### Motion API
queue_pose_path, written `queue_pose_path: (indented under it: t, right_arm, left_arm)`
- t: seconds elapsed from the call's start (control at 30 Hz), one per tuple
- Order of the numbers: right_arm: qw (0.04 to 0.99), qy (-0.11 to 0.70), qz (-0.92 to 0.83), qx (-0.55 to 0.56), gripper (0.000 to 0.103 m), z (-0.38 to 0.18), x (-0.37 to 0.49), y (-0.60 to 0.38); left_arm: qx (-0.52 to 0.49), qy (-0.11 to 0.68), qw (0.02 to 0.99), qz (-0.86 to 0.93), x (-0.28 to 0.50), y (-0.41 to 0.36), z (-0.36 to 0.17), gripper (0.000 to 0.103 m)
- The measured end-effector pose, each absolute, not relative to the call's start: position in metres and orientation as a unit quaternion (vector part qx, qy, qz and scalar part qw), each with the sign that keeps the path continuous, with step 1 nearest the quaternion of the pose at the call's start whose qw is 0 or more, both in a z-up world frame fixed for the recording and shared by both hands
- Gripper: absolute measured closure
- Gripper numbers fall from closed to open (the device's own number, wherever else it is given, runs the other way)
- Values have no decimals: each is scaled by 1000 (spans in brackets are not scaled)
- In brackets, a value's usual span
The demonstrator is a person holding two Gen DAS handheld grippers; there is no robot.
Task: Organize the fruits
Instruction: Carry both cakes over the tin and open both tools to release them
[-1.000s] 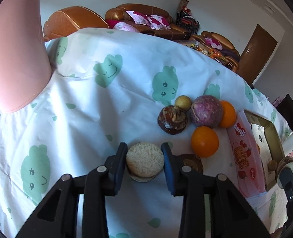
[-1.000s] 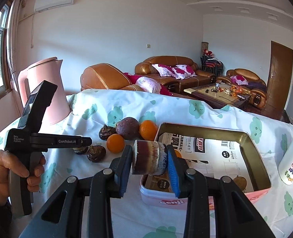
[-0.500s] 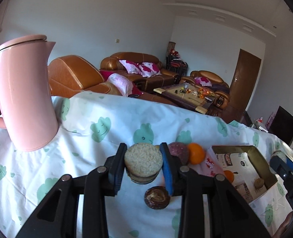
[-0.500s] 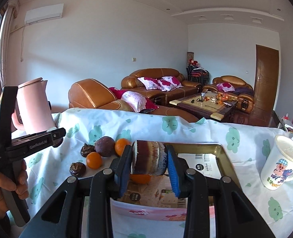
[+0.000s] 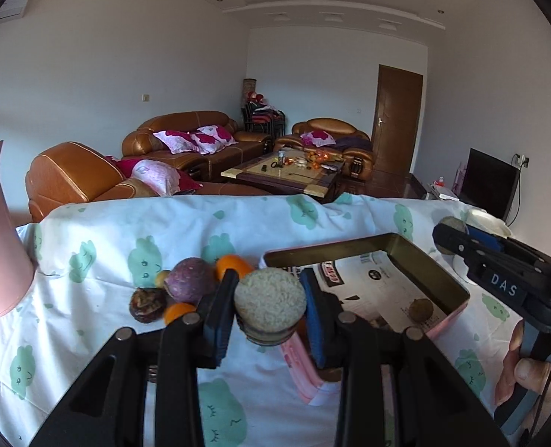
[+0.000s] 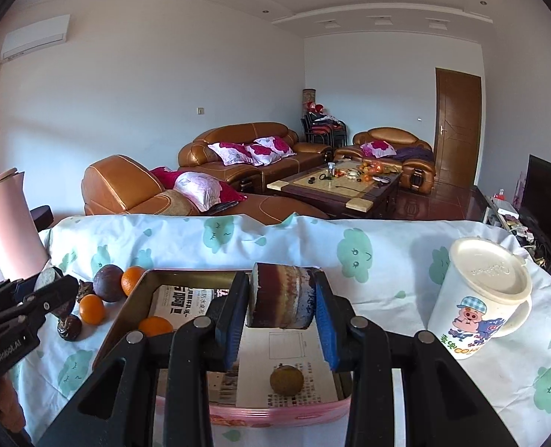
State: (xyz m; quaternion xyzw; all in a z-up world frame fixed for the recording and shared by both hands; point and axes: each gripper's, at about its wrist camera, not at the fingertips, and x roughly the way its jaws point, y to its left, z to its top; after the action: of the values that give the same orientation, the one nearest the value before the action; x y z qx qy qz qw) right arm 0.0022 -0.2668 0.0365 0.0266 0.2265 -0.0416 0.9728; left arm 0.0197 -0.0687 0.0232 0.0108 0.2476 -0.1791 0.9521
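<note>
My left gripper (image 5: 268, 290) is shut on a round brown-skinned slice (image 5: 269, 301) with a pale, grainy cut face, held above the cloth at the left corner of the pink tin (image 5: 420, 260). My right gripper (image 6: 282, 290) is shut on a brown banded chunk (image 6: 281, 303), held over the tin (image 6: 124, 320). A small brown fruit (image 6: 286, 380) and an orange (image 6: 155, 326) lie in the tin. Left of it sit a purple fruit (image 5: 189, 279), two oranges (image 5: 232, 264), a dark wrinkled fruit (image 5: 146, 300) and a small yellow one (image 5: 160, 278).
A pink kettle (image 6: 7, 223) stands at the table's far left. To the right of the tin stands a lidded cartoon mug (image 6: 484, 294). A person's hand (image 5: 528, 368) grips the right tool. The white cloth with green prints (image 6: 357, 253) covers the table; sofas lie beyond.
My left gripper has lifted its slice off the cloth and swung right, up to the tin's corner. My right gripper has carried its chunk further over the tin, towards the mug.
</note>
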Motion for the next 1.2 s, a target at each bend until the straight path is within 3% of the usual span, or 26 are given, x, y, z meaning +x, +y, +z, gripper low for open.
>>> queue_pose_path:
  t: [0.37, 1.07, 1.1, 1.17, 1.2]
  right_arm:
    - [955, 269, -23, 126, 67, 19, 20, -313]
    - [938, 317, 22, 141, 65, -4, 33, -299]
    - [938, 316, 22, 144, 59, -3, 33, -300]
    - [939, 309, 20, 148, 46, -1, 30, -299]
    - [941, 302, 20, 150, 42, 1, 29, -299]
  left_arm:
    - [50, 297, 935, -186, 34, -143, 3, 67]
    - [44, 337, 927, -161, 43, -148, -7, 66]
    - [44, 335, 928, -159, 42, -148, -7, 64]
    - [49, 327, 931, -154, 38, -148, -5, 50]
    - [51, 321, 934, -150, 36, -148, -4, 34]
